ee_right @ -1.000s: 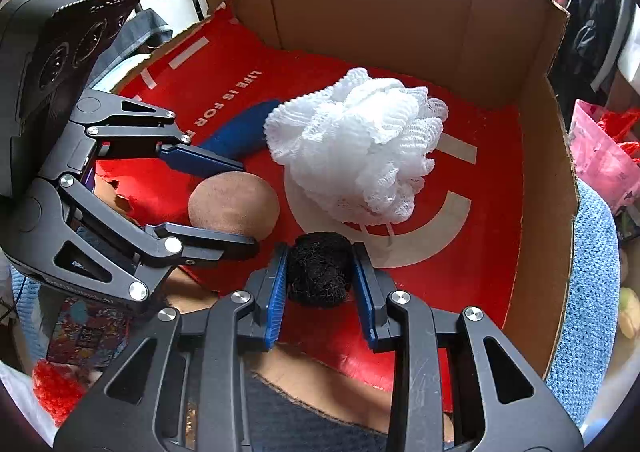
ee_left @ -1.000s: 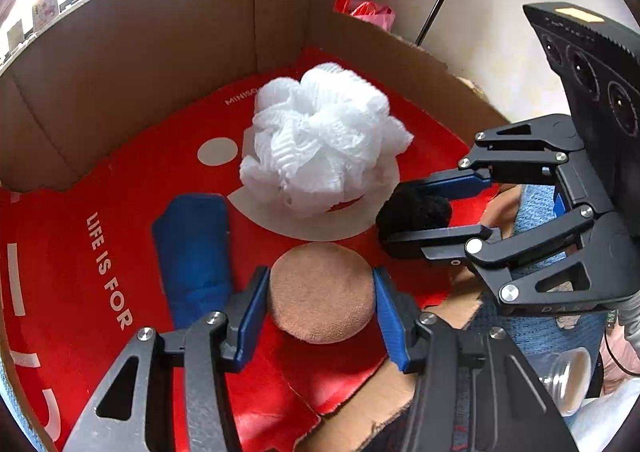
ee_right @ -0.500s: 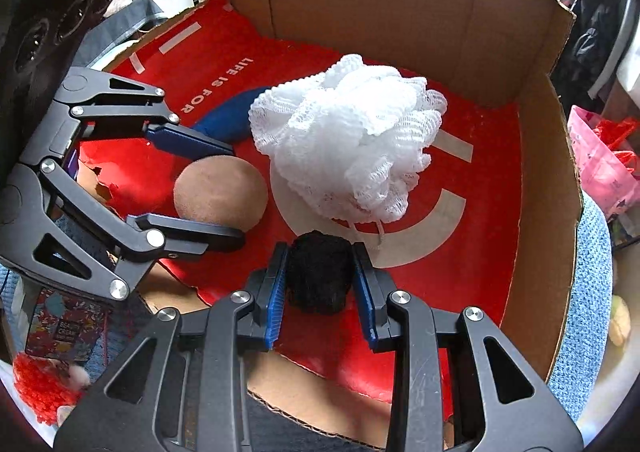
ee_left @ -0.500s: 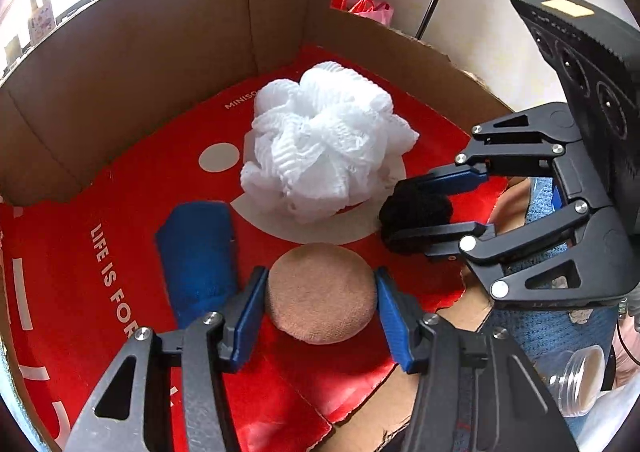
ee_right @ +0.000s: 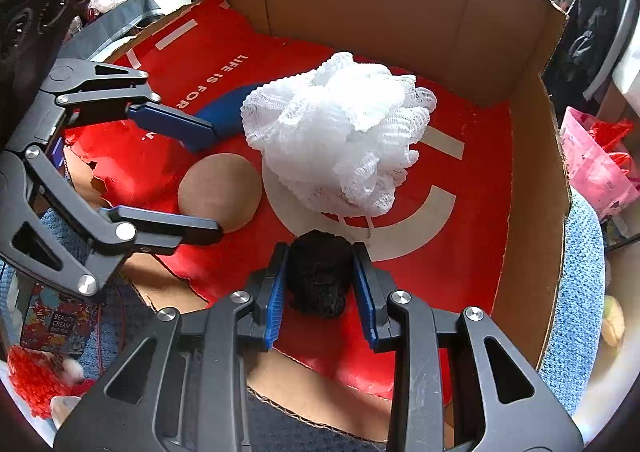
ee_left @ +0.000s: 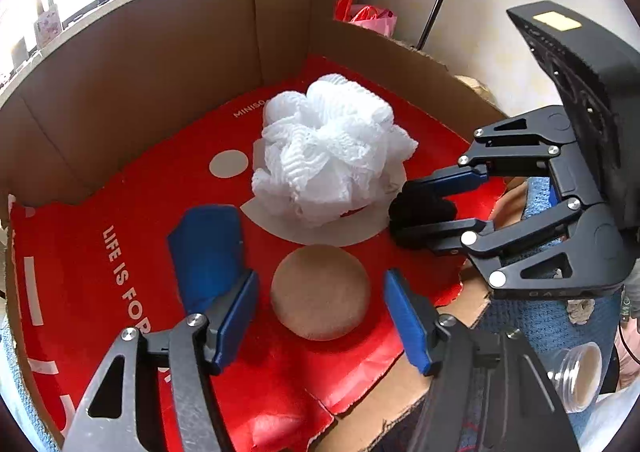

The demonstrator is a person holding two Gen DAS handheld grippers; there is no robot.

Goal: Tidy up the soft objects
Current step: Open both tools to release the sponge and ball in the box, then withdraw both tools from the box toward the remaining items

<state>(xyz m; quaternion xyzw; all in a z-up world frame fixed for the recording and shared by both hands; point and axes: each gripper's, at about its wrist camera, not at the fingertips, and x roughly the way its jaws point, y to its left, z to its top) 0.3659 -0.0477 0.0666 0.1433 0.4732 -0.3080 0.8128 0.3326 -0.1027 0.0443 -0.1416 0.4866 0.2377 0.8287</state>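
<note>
Letting go of the tan puff (ee_left: 319, 292)
My left tongs (ee_left: 318, 306) have just been opening around it; my right tongs (ee_right: 320, 284) are squeezing the black scrunchie (ee_right: 318, 276).

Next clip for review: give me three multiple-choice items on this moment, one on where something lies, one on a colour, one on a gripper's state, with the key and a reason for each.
1. Where does the tan round sponge lie?
A. On top of the white mesh pouf
B. On the red liner between the left gripper's fingers
C. Outside the cardboard box

2. What colour is the soft ball in the right gripper?
A. Black
B. Yellow
C. White

3. How does the left gripper stand?
A. Shut on the blue cloth
B. Shut on the sponge
C. Open, clear of the sponge

Key: 1 B, the sponge sits on the red liner with a blue pad on each side. 2 A, the black ball is pressed between the pads. 3 C, its jaws have just been opening and red liner shows on both sides of the sponge.
</note>
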